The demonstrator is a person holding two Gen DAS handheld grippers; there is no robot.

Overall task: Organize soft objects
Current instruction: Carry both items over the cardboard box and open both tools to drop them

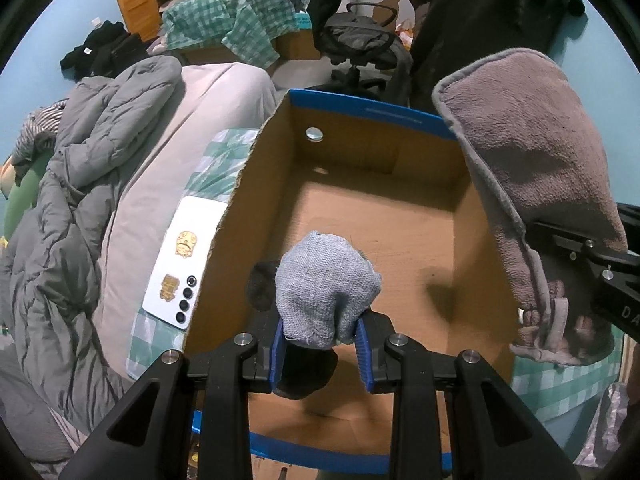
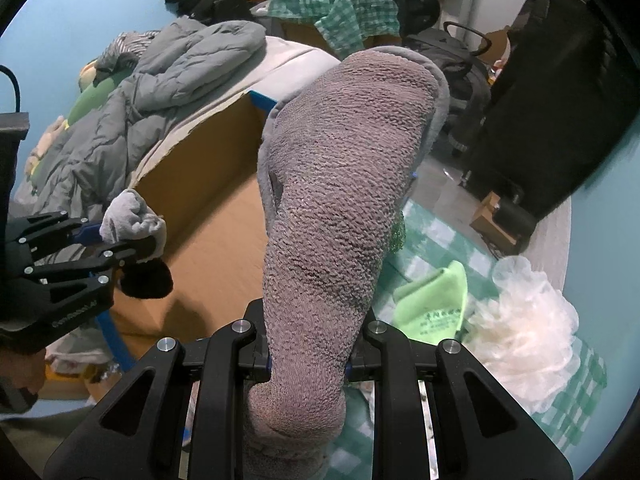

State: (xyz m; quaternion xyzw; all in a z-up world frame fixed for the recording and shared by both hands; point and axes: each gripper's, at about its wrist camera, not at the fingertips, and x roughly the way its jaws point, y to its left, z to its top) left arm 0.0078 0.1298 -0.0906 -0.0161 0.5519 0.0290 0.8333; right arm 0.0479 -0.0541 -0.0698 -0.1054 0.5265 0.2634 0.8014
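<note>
My left gripper (image 1: 324, 344) is shut on a light blue-grey knitted sock bundle (image 1: 326, 284) with a dark part below it, held over the open cardboard box (image 1: 404, 228) with blue-edged rims. The bundle also shows in the right wrist view (image 2: 132, 216), with the left gripper (image 2: 116, 240) at the left. My right gripper (image 2: 308, 356) is shut on a mauve-grey fluffy towel (image 2: 340, 184) that stands up in front of the camera, beside the box's right wall (image 2: 208, 216). The towel (image 1: 536, 168) hangs at the box's right side in the left wrist view.
The box stands on a bed with a green checked cloth (image 2: 440, 232). A white phone (image 1: 184, 256) lies left of the box. A grey duvet (image 1: 80, 184) is piled at left. A green cloth (image 2: 436, 300) and a white mesh puff (image 2: 524, 320) lie at right.
</note>
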